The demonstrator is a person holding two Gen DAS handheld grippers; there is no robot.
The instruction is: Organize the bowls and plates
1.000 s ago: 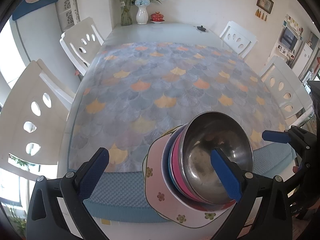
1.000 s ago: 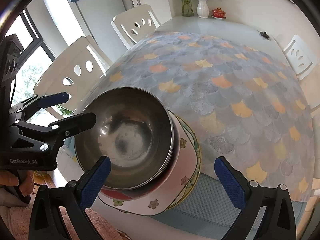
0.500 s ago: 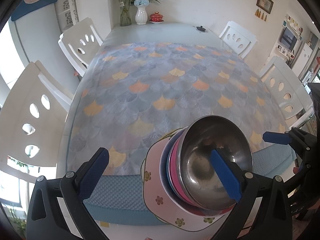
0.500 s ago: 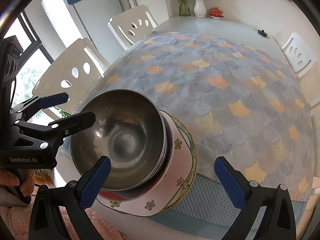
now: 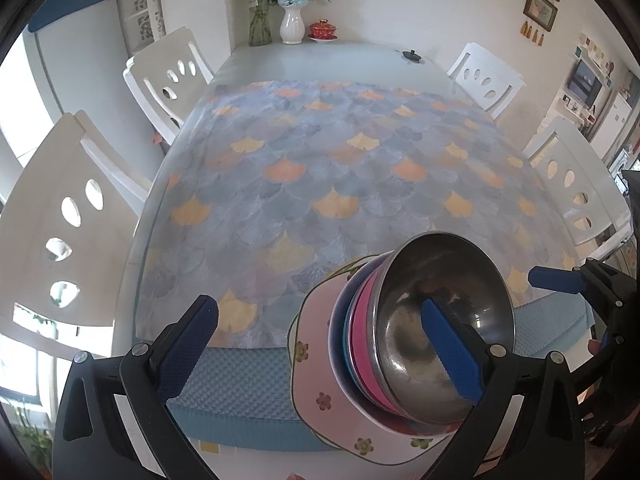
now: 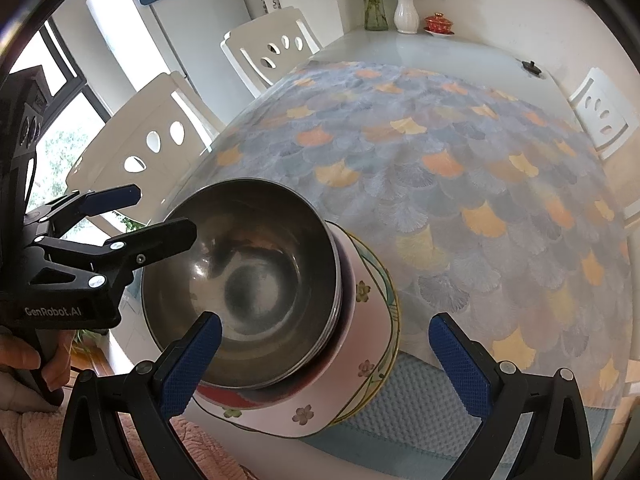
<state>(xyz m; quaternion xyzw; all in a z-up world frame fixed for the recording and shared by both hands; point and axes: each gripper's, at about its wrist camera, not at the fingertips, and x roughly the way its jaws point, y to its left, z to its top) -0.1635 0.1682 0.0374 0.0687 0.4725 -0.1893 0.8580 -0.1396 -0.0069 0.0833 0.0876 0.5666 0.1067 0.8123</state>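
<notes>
Since a second ago, we see both tools drawn slightly back from the stack. Our left tool (image 5: 320, 344) is spread wide, one finger over the steel bowl (image 5: 436, 320). Our right tool (image 6: 324, 354) is likewise wide, straddling the stack. The bowl nests in coloured bowls (image 5: 360, 332) on a floral plate (image 5: 316, 368), at the worktop's (image 5: 320, 60) near edge, on a blue mat (image 5: 240, 384). White chairs (image 5: 168, 76) surround it.

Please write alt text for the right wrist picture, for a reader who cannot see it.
A steel bowl tops a stack of bowls on a pink floral plate at the near edge of a table with a fan-patterned cloth. The open right hand-held gripper frames the stack, and the left hand-held gripper, also open, hovers at the bowl's left rim.
</notes>
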